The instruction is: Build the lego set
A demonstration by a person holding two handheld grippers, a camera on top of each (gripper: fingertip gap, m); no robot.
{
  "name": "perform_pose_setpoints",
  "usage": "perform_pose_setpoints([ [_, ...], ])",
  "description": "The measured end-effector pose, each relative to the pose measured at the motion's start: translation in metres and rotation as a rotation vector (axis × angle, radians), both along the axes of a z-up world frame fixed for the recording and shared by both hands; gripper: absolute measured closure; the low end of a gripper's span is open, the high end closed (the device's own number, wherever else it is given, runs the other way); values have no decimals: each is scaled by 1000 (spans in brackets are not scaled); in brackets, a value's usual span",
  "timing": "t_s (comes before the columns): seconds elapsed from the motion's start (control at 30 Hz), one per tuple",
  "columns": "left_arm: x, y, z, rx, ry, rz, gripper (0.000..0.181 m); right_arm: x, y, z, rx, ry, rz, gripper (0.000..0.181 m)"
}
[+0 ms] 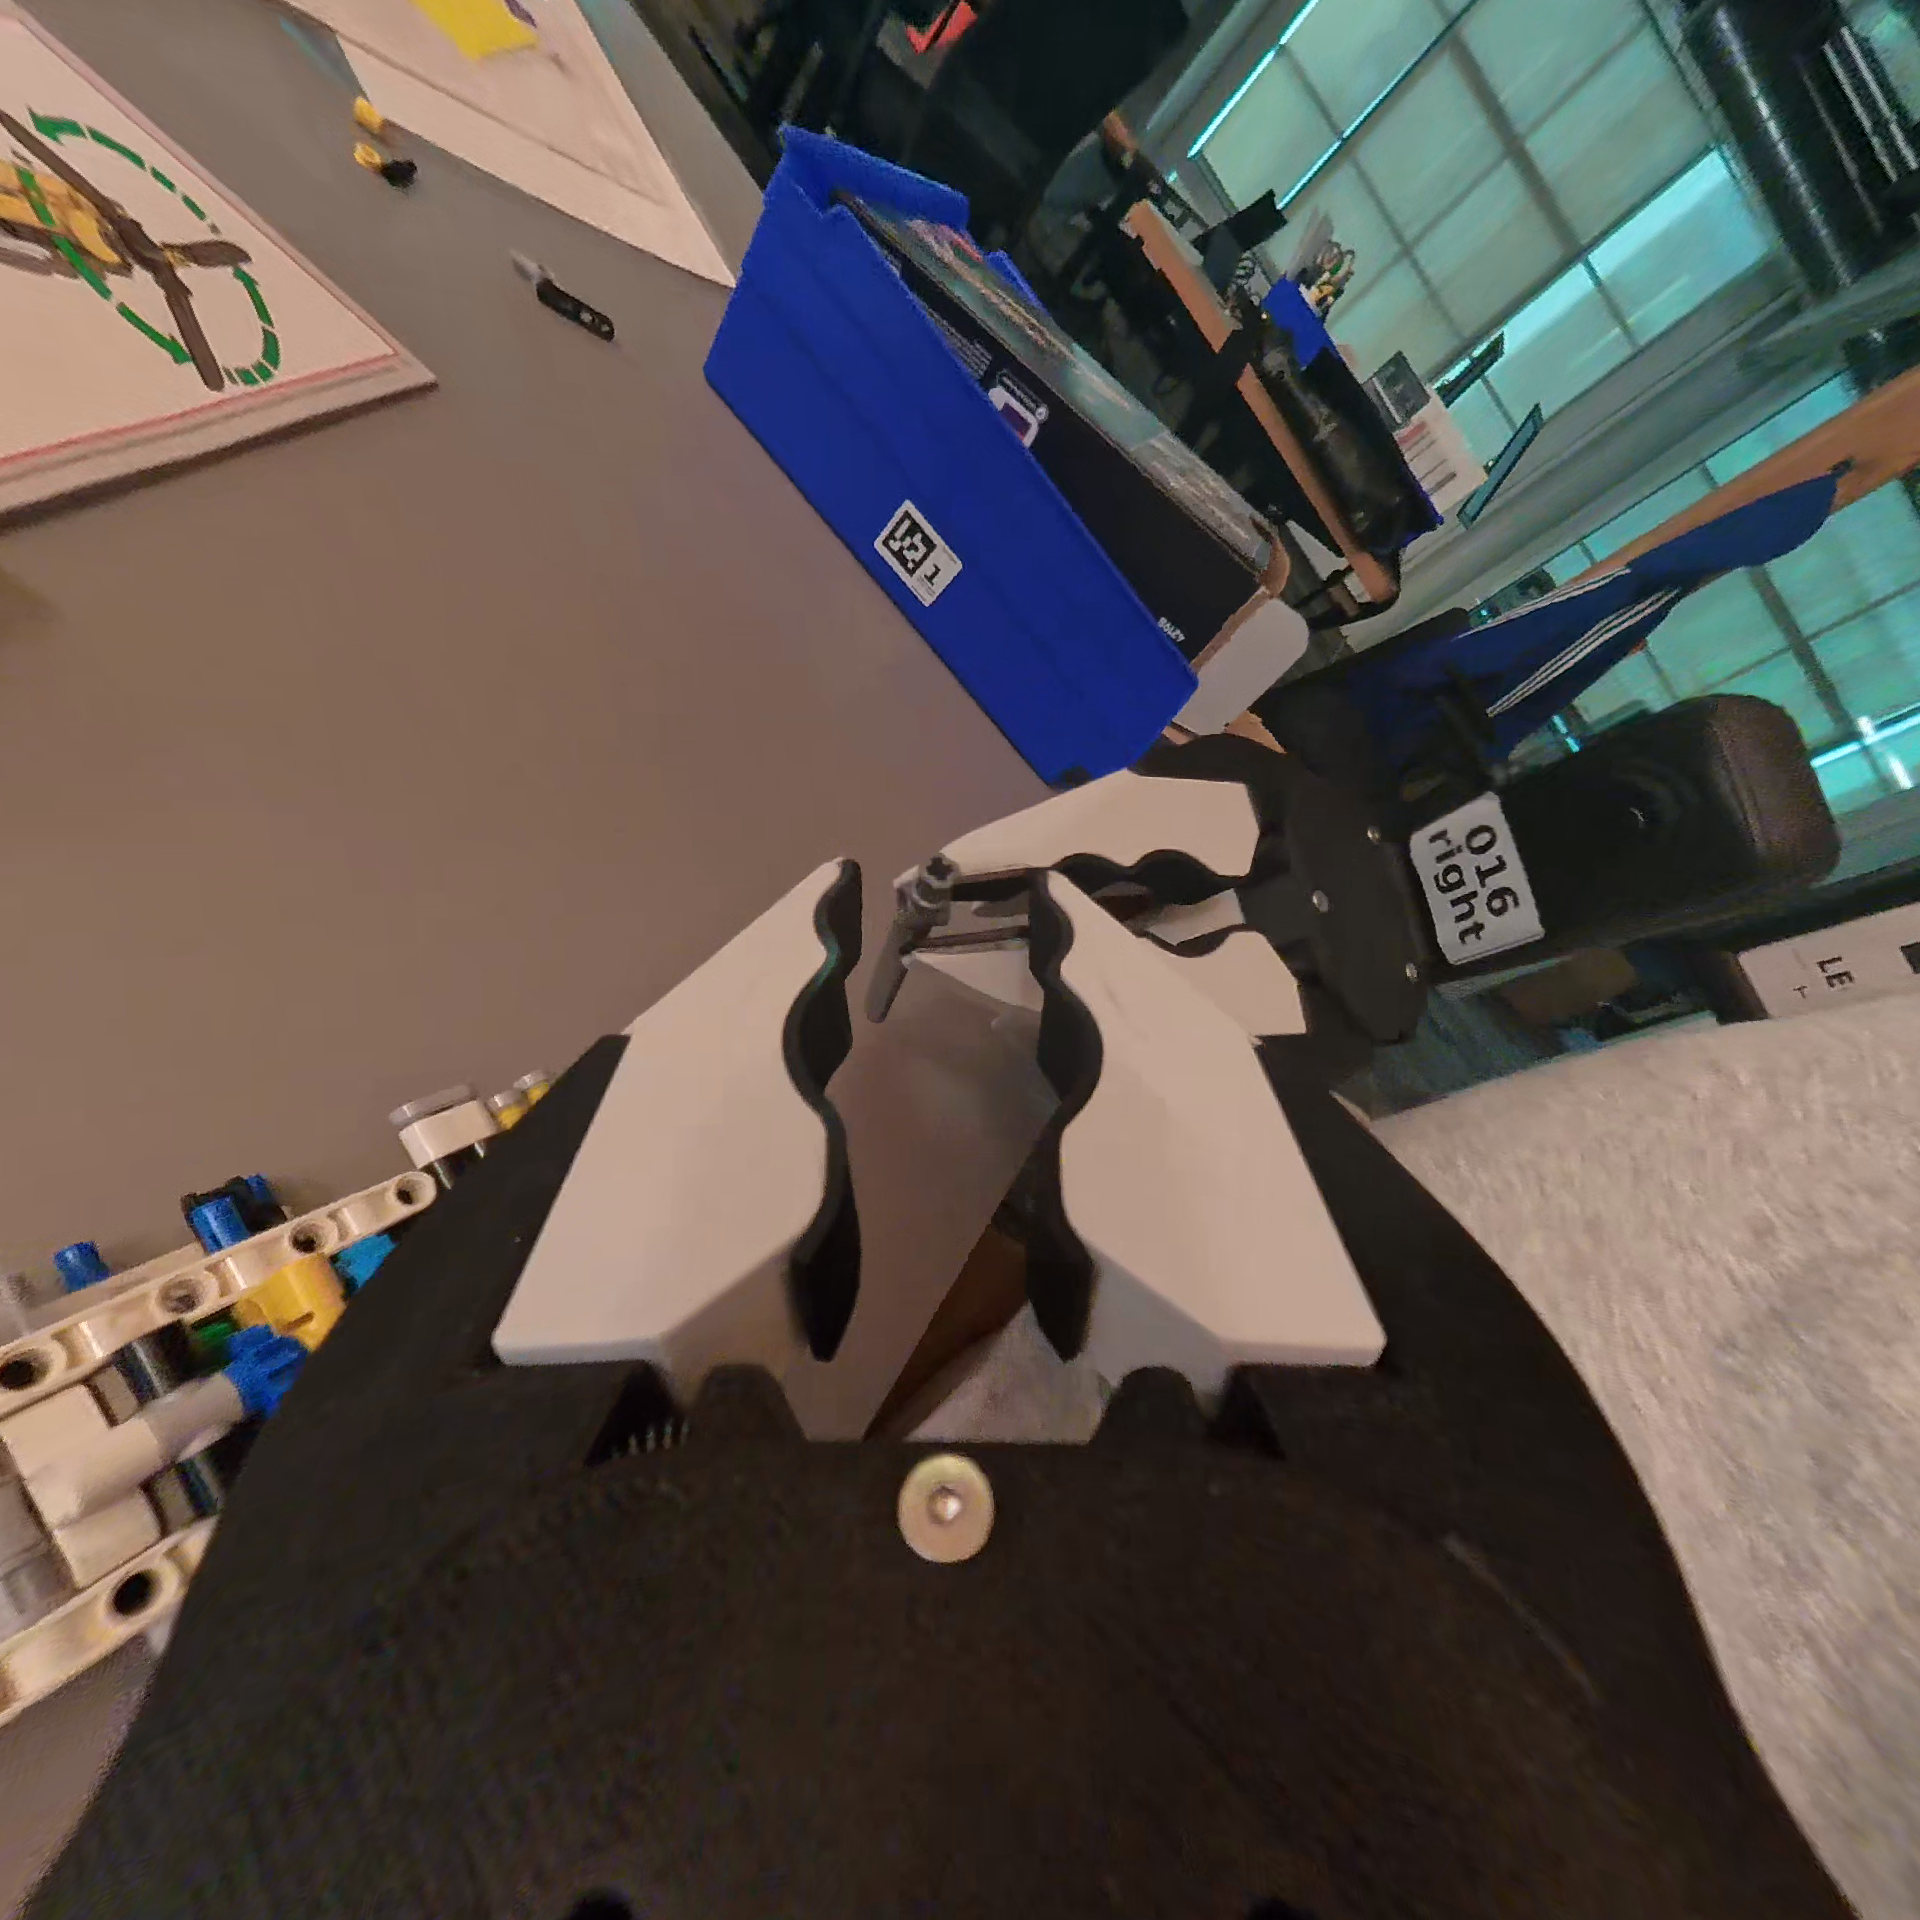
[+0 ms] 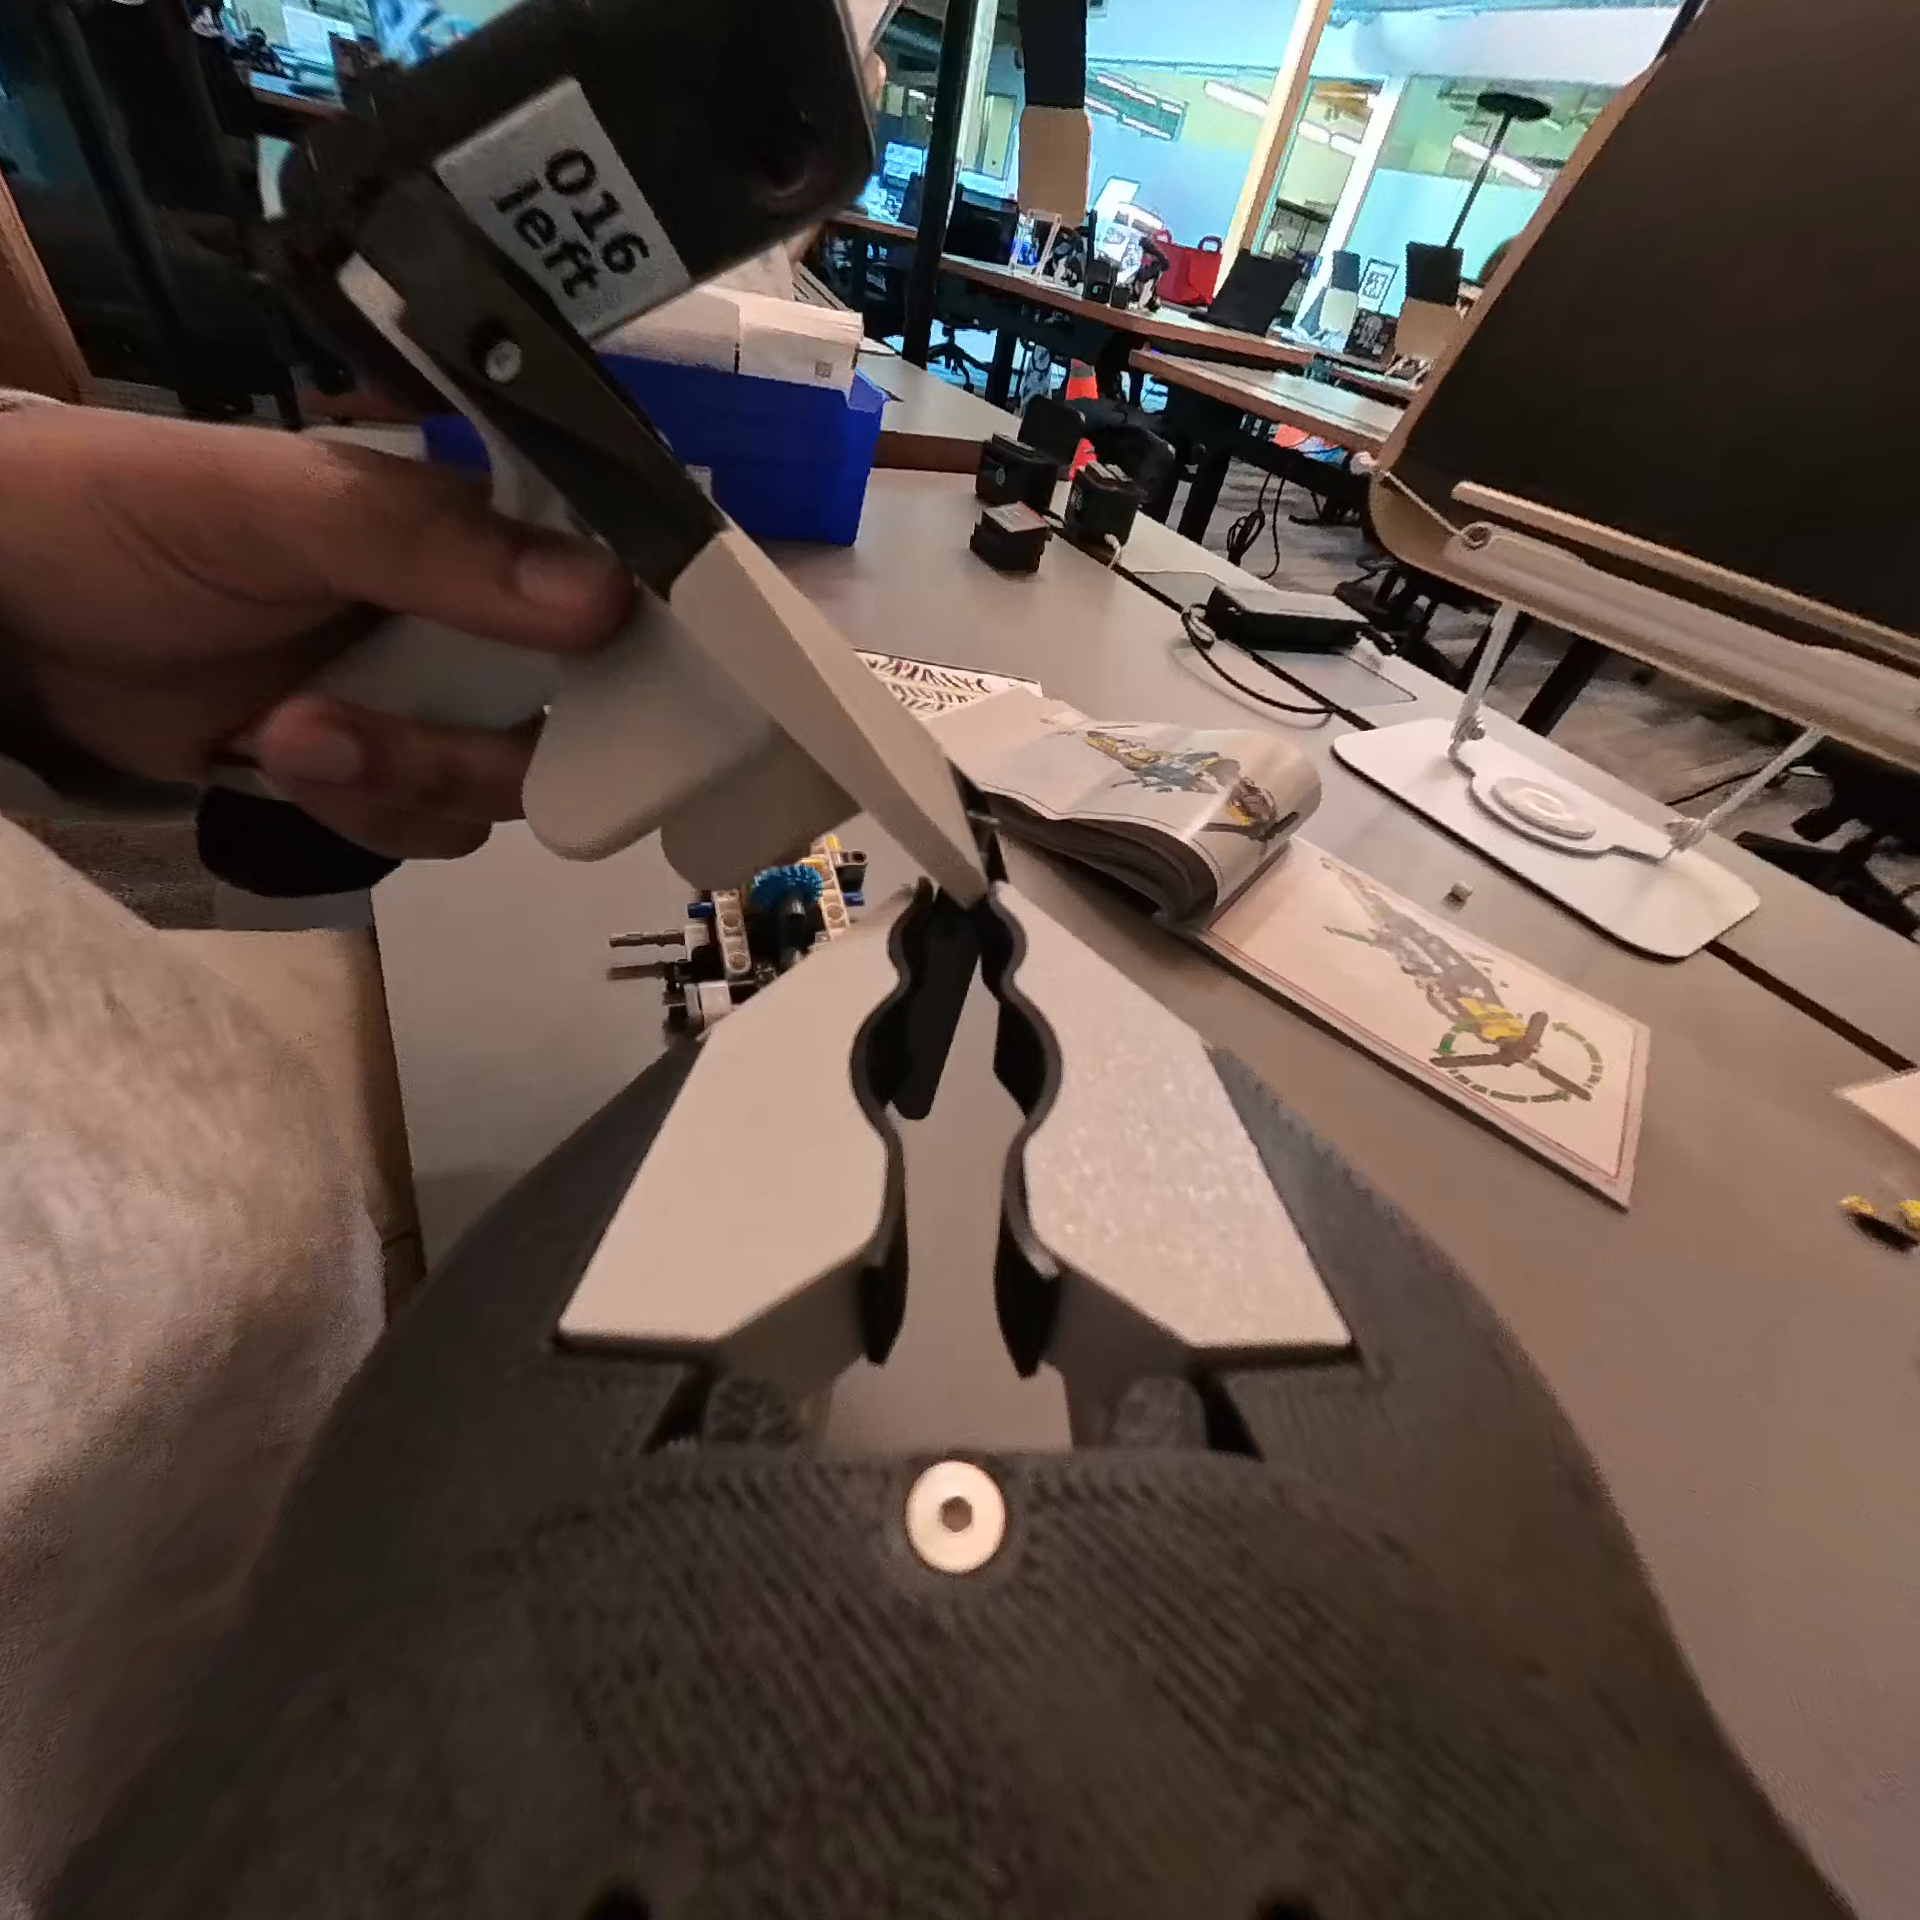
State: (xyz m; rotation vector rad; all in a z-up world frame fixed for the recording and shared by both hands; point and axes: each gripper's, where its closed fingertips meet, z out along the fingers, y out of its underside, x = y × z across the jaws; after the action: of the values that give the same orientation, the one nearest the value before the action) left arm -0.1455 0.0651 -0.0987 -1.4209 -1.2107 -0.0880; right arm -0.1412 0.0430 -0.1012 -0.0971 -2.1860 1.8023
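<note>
Here your right tool (image 2: 951, 914) pinches a black beam (image 2: 935, 1013) steady so your parted, empty left tool (image 1: 951, 894) can work its grey axle connector (image 1: 920, 899).

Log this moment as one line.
right claw: shut on black lego piece | left claw: open beside it | lego build: on table

Matt grey table (image 1: 436, 727), glossy blue plastic bin (image 1: 935, 499), paper booklet (image 2: 1434, 997).

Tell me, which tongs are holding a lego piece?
The right tongs: they pinch a black lego piece between their tips. The left tongs are spread open and clamp nothing.
</note>
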Motion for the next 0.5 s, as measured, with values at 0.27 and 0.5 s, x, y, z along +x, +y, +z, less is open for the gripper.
perform_pose_setpoints([
  [0.27, -2, -2, 6, 91, -7, -30, 165, -1, 0, 3, -39, -6, 9, 175],
  [0.5, -2, -10, 6, 118, 0, -26, 176, 3, -2, 4, -57, -2, 21, 175],
])
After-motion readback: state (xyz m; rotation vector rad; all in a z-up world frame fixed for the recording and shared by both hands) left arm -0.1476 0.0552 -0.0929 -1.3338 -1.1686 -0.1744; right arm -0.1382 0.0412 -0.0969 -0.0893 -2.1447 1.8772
